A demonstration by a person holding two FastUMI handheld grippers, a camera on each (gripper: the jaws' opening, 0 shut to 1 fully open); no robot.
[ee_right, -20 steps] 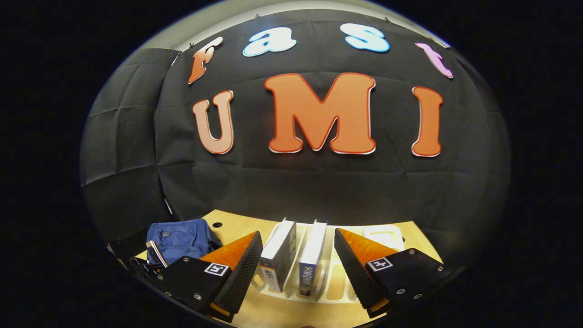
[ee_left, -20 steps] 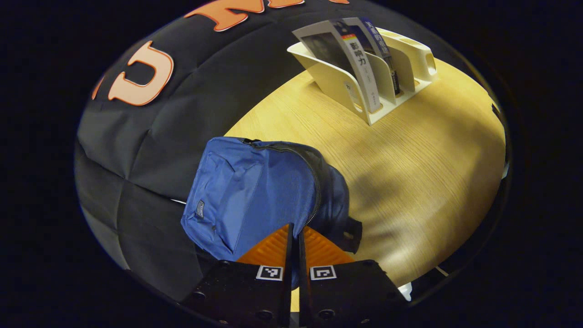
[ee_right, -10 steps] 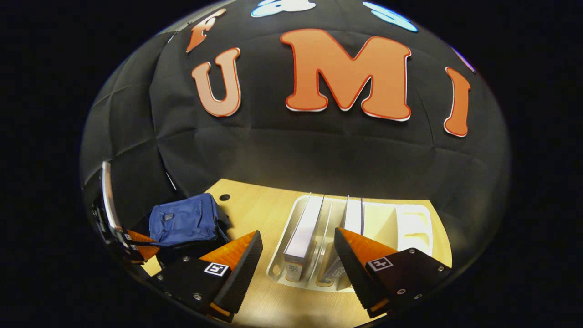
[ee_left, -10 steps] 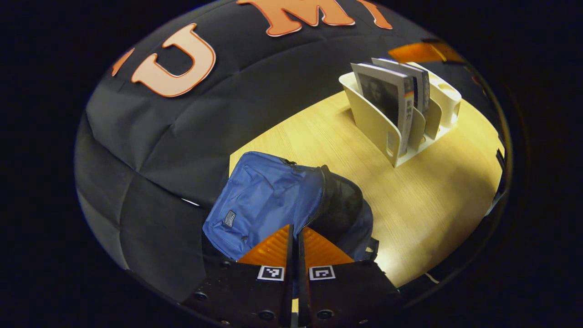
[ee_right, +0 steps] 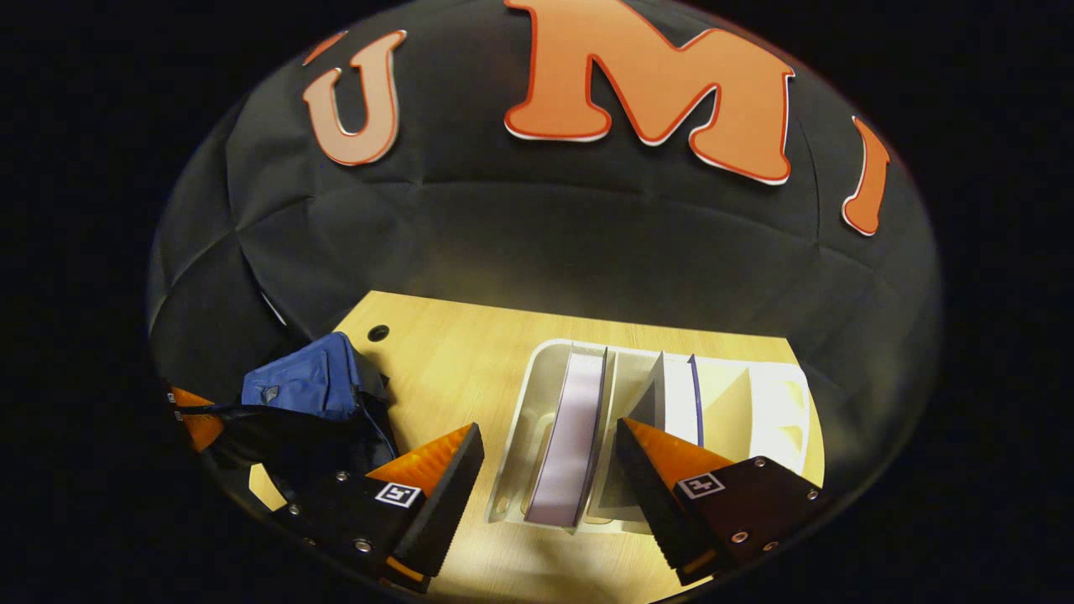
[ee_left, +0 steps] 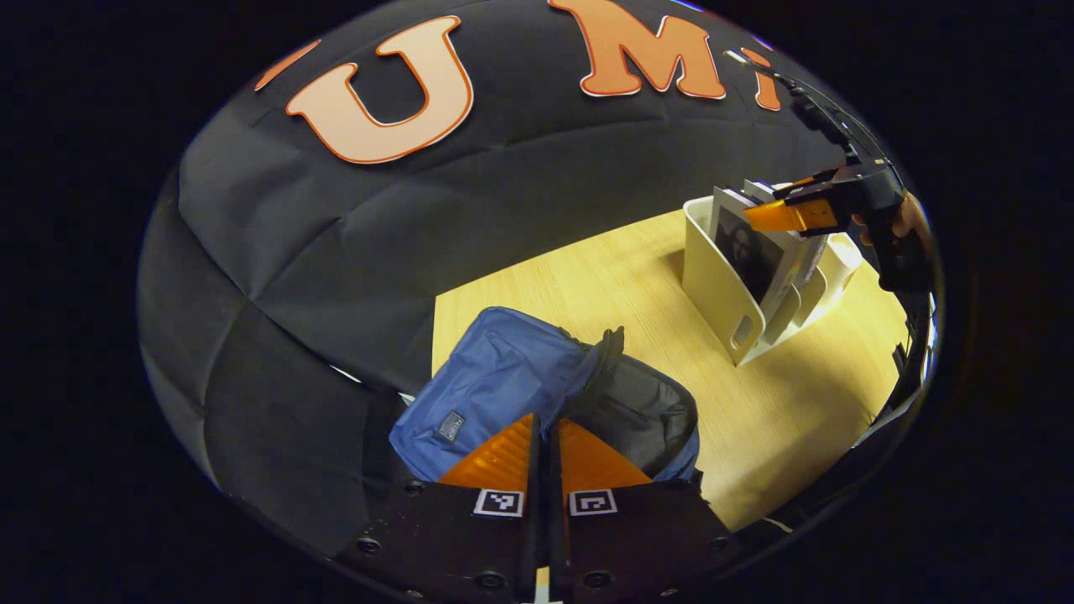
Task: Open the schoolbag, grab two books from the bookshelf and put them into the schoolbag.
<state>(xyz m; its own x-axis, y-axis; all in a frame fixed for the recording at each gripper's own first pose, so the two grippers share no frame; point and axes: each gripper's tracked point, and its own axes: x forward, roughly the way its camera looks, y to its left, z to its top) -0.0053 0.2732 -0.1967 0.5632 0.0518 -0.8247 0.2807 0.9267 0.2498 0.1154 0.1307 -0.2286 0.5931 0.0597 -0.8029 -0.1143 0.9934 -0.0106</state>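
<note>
The blue schoolbag (ee_left: 495, 386) lies at the table's left end, its zip parted on a dark inside (ee_left: 638, 403). My left gripper (ee_left: 544, 421) is shut on the zipped edge of the bag's mouth and holds it up; in the right gripper view the left gripper (ee_right: 197, 424) stretches the schoolbag (ee_right: 302, 386) open. Two books stand in the white bookshelf (ee_right: 516, 419): a thick one (ee_right: 572, 436) and a thinner one (ee_right: 680, 398). My right gripper (ee_right: 550, 440) is open, hanging above the thick book, with its fingers either side of it and apart from it. From the left gripper view, the right gripper (ee_left: 793, 210) hovers over the bookshelf (ee_left: 722, 294).
The wooden table (ee_right: 453, 352) has a small round hole (ee_right: 378, 333) near its back left corner. The black cloth wall stands close behind the table. Bare wood lies between the schoolbag and the bookshelf (ee_left: 638, 302). The shelf's right compartments (ee_right: 776, 411) hold no books.
My right gripper has come forward and tipped down over the bookshelf, its fingers now straddling the thick book. My left gripper has pulled the bag's edge up, and the mouth gapes wider.
</note>
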